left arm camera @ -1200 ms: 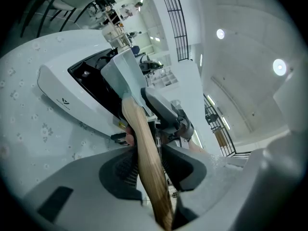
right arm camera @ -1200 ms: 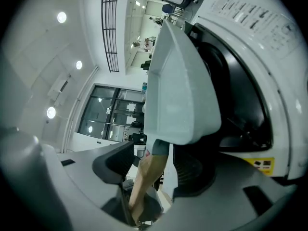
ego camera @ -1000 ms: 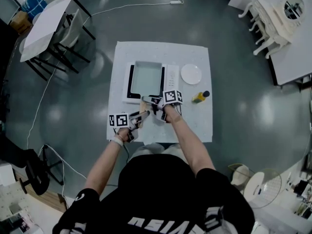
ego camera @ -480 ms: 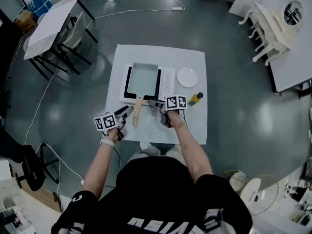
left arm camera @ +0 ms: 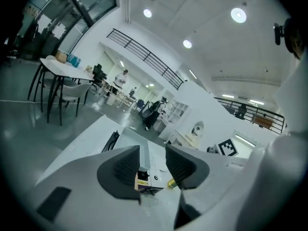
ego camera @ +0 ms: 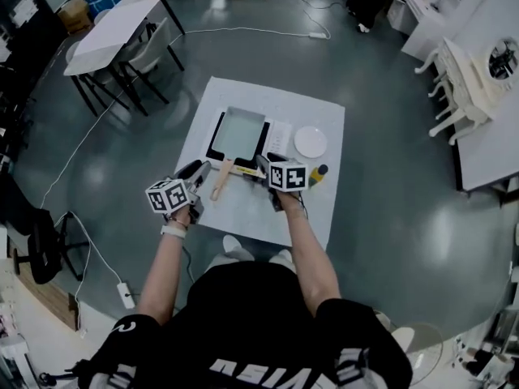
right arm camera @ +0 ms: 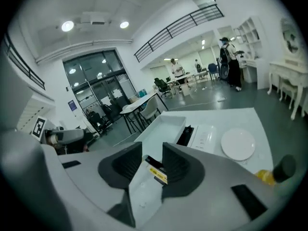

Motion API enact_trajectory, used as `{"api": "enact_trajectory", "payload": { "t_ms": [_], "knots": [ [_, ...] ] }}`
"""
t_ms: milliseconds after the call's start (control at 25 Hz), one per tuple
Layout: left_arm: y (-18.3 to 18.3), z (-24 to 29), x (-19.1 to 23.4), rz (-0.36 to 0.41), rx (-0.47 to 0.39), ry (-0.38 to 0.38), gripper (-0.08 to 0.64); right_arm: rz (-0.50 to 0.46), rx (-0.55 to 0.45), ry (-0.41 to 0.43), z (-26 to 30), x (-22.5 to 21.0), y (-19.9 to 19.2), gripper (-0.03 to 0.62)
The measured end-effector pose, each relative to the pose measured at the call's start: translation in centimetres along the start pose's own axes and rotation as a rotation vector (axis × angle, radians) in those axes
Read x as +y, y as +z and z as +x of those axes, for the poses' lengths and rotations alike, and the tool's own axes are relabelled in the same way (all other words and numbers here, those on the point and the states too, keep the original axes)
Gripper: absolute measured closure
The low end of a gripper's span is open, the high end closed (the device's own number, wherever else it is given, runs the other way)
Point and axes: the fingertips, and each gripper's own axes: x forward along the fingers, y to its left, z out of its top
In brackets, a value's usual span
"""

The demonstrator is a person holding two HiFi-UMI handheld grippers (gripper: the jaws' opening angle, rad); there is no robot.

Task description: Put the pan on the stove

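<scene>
The rectangular grey pan (ego camera: pixel 239 130) sits on the black and white stove (ego camera: pixel 278 135), its wooden handle (ego camera: pixel 220 181) pointing toward me. My left gripper (ego camera: pixel 195 171) hangs above the table's near left, off the handle; its jaws have just been closing a little, and they are open with nothing between them. My right gripper (ego camera: pixel 263 162) hovers to the right of the handle; its jaws have just been closing, and a gap still shows with nothing in it. In the left gripper view the pan (left arm camera: pixel 126 138) lies beyond my left gripper (left arm camera: pixel 152 153). In the right gripper view the pan (right arm camera: pixel 163 128) lies beyond my right gripper (right arm camera: pixel 152 152).
A white plate (ego camera: pixel 310 142) lies right of the stove, with a yellow bottle with a black cap (ego camera: pixel 316 174) near it. The white table (ego camera: pixel 243 209) stands on a grey floor. Chairs and another table (ego camera: pixel 113 27) stand at the far left.
Both grippers have let go of the pan handle, risen and drawn back toward me. The pan stays on the stove. The right jaws stand narrower than before.
</scene>
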Motion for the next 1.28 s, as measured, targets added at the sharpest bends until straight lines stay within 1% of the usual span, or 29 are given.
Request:
{"api": "enact_trajectory", "payload": {
  "t_ms": [120,240,400,600,720,840,960,1080,1280],
  "knots": [
    [1.0,-0.6,-2.6,0.060,-0.028,0.031,0.414,-0.073,-0.044,-0.041,-2.1,0.3,1.7,0.501],
    [2.0,-1.6,-5.4,0.109,-0.084,0.077,0.449,-0.153,-0.086,-0.051,-4.4,1.0,3.4,0.527],
    [2.4,-2.5,-8.2,0.201,-0.122,0.174,0.481,-0.204,-0.128,-0.029,-7.6,1.9,4.5,0.563],
    [1.6,-3.5,-11.2,0.259,-0.144,0.252,0.509,-0.282,-0.145,0.006,-11.1,2.5,4.7,0.581],
    [0.9,-4.3,-12.4,0.269,-0.153,0.284,0.537,-0.303,-0.143,0.025,-12.6,2.1,4.2,0.591],
    [0.6,-5.3,-13.6,0.250,-0.195,0.305,0.558,-0.314,-0.152,0.046,-13.9,1.8,4.0,0.595],
    [0.1,-6.1,-15.0,0.230,-0.221,0.288,0.560,-0.327,-0.160,0.073,-14.7,1.7,3.8,0.595],
    [-0.4,-6.7,-16.4,0.238,-0.242,0.260,0.561,-0.326,-0.154,0.106,-15.2,2.0,3.2,0.595],
    [-0.8,-7.6,-17.0,0.255,-0.241,0.267,0.561,-0.353,-0.167,0.142,-15.8,2.8,3.2,0.595]
  ]
}}
